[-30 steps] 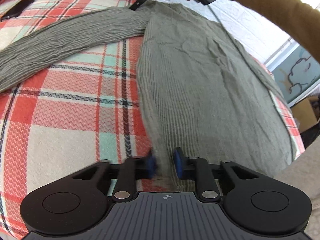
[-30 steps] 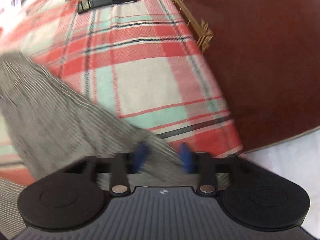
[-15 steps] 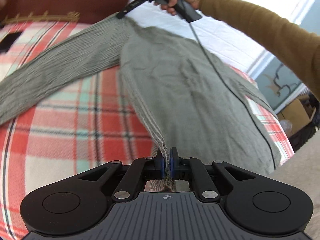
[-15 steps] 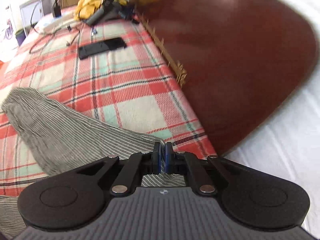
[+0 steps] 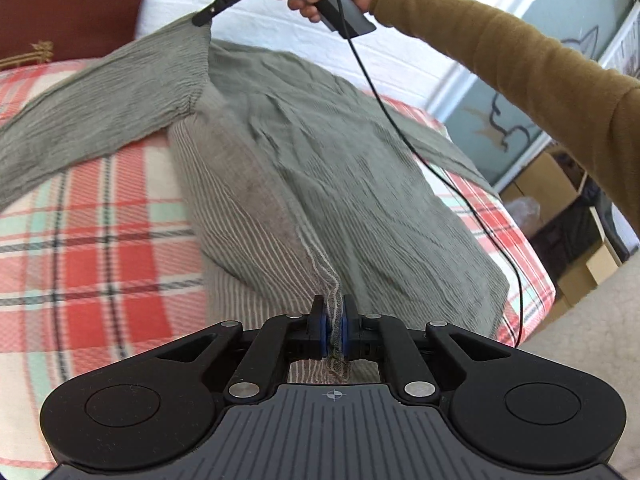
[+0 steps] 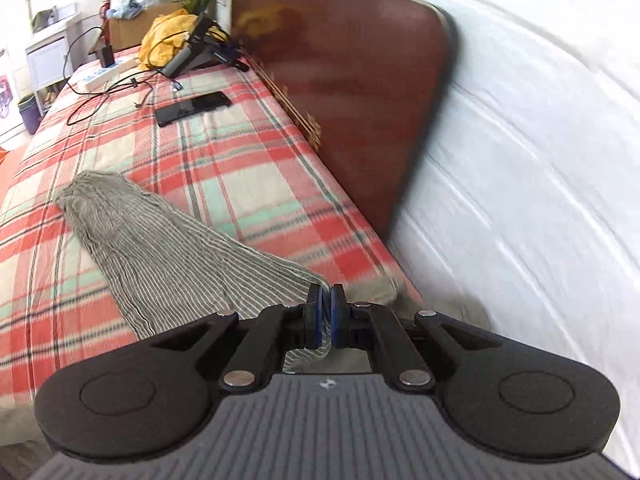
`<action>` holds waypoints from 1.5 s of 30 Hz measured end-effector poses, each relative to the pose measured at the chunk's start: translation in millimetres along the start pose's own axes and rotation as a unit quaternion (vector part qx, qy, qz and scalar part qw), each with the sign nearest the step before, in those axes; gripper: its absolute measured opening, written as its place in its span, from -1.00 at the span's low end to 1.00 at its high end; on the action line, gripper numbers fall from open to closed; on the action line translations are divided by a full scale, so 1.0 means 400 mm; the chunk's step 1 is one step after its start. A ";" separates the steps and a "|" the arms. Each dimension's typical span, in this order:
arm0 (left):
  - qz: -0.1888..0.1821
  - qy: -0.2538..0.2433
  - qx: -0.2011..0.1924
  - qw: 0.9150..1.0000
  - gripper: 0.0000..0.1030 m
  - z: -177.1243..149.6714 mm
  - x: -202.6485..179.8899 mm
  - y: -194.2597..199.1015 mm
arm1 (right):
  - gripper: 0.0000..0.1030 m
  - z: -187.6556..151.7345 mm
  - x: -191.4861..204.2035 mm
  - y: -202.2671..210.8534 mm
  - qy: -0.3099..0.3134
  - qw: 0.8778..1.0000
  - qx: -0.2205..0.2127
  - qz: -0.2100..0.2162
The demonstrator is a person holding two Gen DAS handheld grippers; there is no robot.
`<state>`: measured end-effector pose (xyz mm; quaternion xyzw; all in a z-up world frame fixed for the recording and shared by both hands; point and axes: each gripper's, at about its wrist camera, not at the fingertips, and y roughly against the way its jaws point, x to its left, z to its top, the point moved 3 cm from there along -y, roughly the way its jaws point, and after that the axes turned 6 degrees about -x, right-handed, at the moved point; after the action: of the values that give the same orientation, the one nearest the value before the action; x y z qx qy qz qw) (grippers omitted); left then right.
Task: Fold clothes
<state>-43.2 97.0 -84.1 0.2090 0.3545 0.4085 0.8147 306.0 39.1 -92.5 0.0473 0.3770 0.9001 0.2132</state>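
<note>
A grey-green striped long-sleeved top (image 5: 320, 152) lies across the plaid blanket (image 5: 100, 240), its near side lifted. My left gripper (image 5: 335, 320) has its blue pads pressed on the bottom hem, and its jaws are opening slightly with the cloth still between them. In the left wrist view my right gripper (image 5: 202, 21), held by a hand in a mustard sleeve (image 5: 500, 52), pinches the shoulder seam up in the air. In the right wrist view that gripper (image 6: 326, 314) is shut on the fabric, and the sleeve (image 6: 152, 236) trails down onto the blanket (image 6: 248, 168).
A brown headboard (image 6: 360, 80) and a white wall (image 6: 520, 160) run along the far side of the bed. A black phone (image 6: 194, 107), cables (image 6: 104, 96), a yellow cloth (image 6: 168, 36) and a dark device sit at the far end. Cardboard boxes (image 5: 560, 184) stand on the floor beyond the bed's edge.
Both grippers went from open around the cloth to shut on it. They then rose, lifting the hem and the shoulder off the blanket while the sleeve dragged along.
</note>
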 end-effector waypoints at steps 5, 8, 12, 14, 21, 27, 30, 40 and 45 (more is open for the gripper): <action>0.010 -0.001 0.034 0.999 -0.61 -0.027 -0.018 -0.065 | -0.92 -0.121 -0.027 0.000 -0.021 0.999 0.027 -0.026; 0.024 -0.001 0.049 0.999 -0.48 -0.043 -0.026 -0.101 | -0.92 -0.188 -0.038 -0.022 -0.039 0.997 0.042 -0.045; 0.041 -0.017 0.070 0.997 -0.44 -0.068 -0.043 -0.130 | -0.83 -0.242 -0.034 -0.042 -0.068 0.994 0.032 -0.080; 0.046 -0.028 0.076 0.996 -0.23 -0.079 -0.055 -0.135 | -0.66 -0.248 -0.025 -0.040 -0.075 0.991 0.019 -0.105; 0.054 -0.039 0.057 0.996 0.24 -0.094 -0.090 -0.108 | 0.13 -0.226 -0.006 0.074 -0.096 0.976 -0.037 -0.193; 0.095 -0.035 -0.005 0.995 0.31 -0.099 -0.086 -0.024 | 0.31 -0.255 0.094 0.214 -0.133 0.967 -0.080 -0.200; 0.129 -0.015 -0.032 0.991 0.41 -0.121 -0.040 0.023 | 0.32 -0.309 0.195 0.278 -0.159 0.969 -0.098 -0.163; 0.097 0.081 -0.046 0.991 0.40 -0.138 0.102 -0.006 | 0.32 -0.504 0.473 0.402 -0.267 0.957 -0.109 -0.025; 0.067 0.078 -0.054 0.993 0.41 -0.141 0.106 -0.014 | 0.39 -0.561 0.540 0.428 -0.322 0.941 -0.102 -0.001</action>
<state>-65.0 131.4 -142.3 0.1557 0.3792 0.4960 0.7655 -4.2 -125.0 -148.6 0.3121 0.1945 0.8701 0.3282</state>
